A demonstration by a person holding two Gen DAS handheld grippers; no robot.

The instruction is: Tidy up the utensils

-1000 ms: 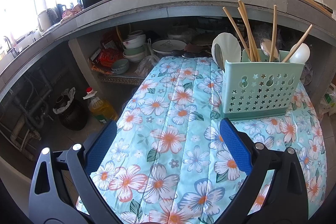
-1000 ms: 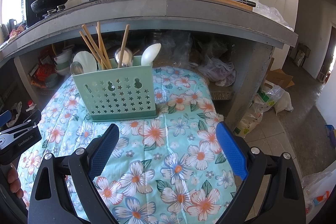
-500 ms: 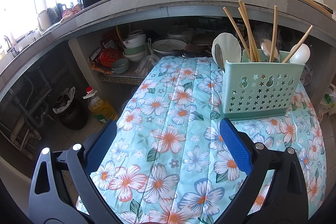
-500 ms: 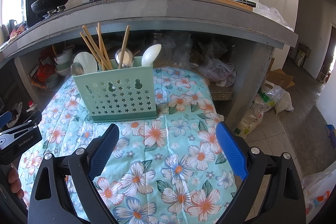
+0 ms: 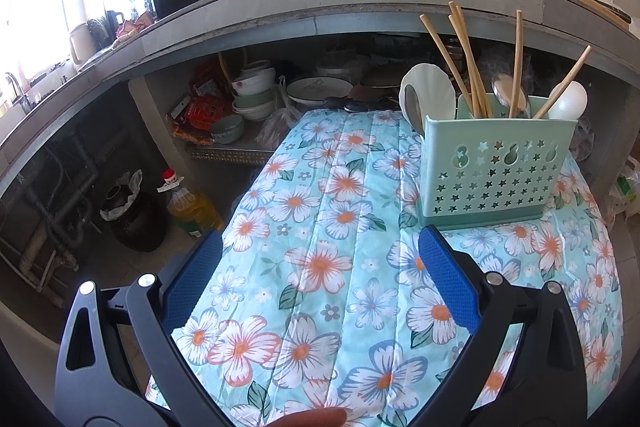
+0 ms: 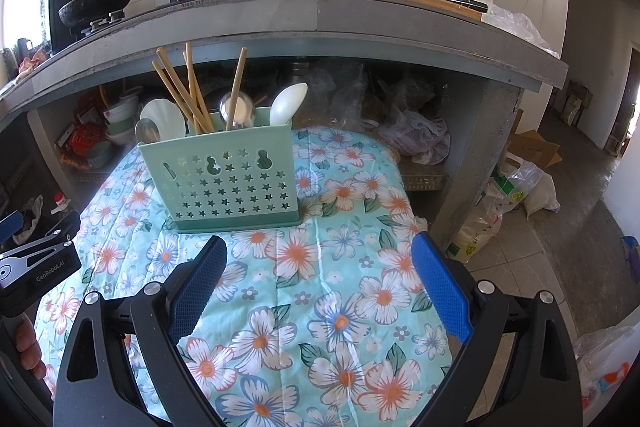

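Observation:
A mint-green perforated utensil holder [image 5: 496, 169] [image 6: 230, 179] stands upright on the floral tablecloth [image 5: 320, 267] [image 6: 320, 287]. Several wooden chopsticks [image 5: 464, 63] [image 6: 182, 91], metal spoons [image 5: 414, 107] [image 6: 236, 109] and white spoons [image 5: 568, 103] [image 6: 288, 101] stick up out of it. My left gripper [image 5: 320, 255] hovers open over the cloth, short of the holder and to its left. My right gripper [image 6: 320, 267] is open too, just in front of the holder's base and slightly right. Nothing sits between either pair of fingers.
A concrete counter [image 6: 320, 15] overhangs the table's far end, with pots and bottles on top. Bowls and plates [image 5: 256, 95] fill the shelf beneath. An oil bottle [image 5: 192, 207] and dark jar [image 5: 136, 219] stand on the floor left; bags [image 6: 504, 203] lie right.

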